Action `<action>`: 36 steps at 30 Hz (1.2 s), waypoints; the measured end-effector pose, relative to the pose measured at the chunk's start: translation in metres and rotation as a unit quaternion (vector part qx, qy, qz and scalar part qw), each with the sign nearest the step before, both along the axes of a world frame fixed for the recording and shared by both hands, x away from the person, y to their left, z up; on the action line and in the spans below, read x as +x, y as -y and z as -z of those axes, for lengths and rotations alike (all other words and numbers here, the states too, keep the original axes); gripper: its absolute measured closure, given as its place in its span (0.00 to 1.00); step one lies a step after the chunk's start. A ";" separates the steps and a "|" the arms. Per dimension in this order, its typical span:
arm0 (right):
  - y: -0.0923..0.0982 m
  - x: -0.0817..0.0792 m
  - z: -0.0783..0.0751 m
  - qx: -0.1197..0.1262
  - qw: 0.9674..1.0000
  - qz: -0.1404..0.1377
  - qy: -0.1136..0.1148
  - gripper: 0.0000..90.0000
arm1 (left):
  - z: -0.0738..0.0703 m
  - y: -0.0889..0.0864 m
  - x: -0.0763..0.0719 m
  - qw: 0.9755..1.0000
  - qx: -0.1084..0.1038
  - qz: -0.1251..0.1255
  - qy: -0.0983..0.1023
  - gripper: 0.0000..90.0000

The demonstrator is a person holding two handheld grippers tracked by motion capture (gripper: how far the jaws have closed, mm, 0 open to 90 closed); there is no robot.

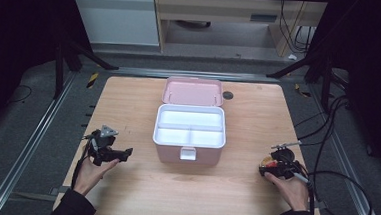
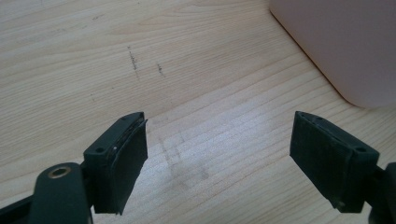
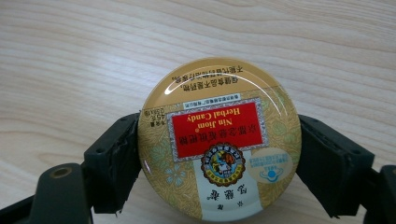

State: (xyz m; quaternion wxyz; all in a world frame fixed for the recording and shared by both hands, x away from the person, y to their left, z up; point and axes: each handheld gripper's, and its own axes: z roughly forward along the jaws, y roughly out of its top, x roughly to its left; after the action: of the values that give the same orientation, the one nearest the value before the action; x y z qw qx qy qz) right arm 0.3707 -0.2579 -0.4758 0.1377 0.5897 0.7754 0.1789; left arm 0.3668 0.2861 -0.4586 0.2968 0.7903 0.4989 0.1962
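The right gripper (image 3: 219, 154) clamps a round herbal candy tin (image 3: 218, 140) low over the counter's (image 1: 243, 191) near right; the open pink storage box (image 1: 189, 132) lies left and farther; the left gripper (image 2: 219, 149) gapes wide and empty near the box's left side.

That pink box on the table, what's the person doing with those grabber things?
A person holds a gripper in each hand at a wooden table. The right gripper has its jaws shut on a round candy tin, near the table's right edge. The left gripper is open and holds nothing, just left of the pink box. The box stands open in the middle, lid tipped back, its white tray empty. The tin may be headed there.
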 end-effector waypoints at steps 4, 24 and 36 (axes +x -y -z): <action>0.005 0.003 0.006 -0.005 1.000 0.004 -0.009 0.23 | 0.000 0.001 0.000 1.000 0.001 0.002 -0.001 0.21; -0.003 -0.003 -0.026 0.018 0.994 -0.011 0.110 0.20 | -0.021 0.007 0.000 1.000 -0.013 0.010 0.020 0.21; -0.045 -0.001 -0.076 0.086 0.972 -0.081 0.202 0.25 | -0.050 0.022 0.013 0.998 -0.039 0.028 0.047 0.21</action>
State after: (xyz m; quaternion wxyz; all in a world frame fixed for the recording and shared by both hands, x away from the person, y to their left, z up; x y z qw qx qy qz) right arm 0.3698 -0.2126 -0.4000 0.2253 0.4859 0.7588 0.3707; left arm 0.3793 0.2644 -0.4085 0.3554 0.7820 0.4693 0.2049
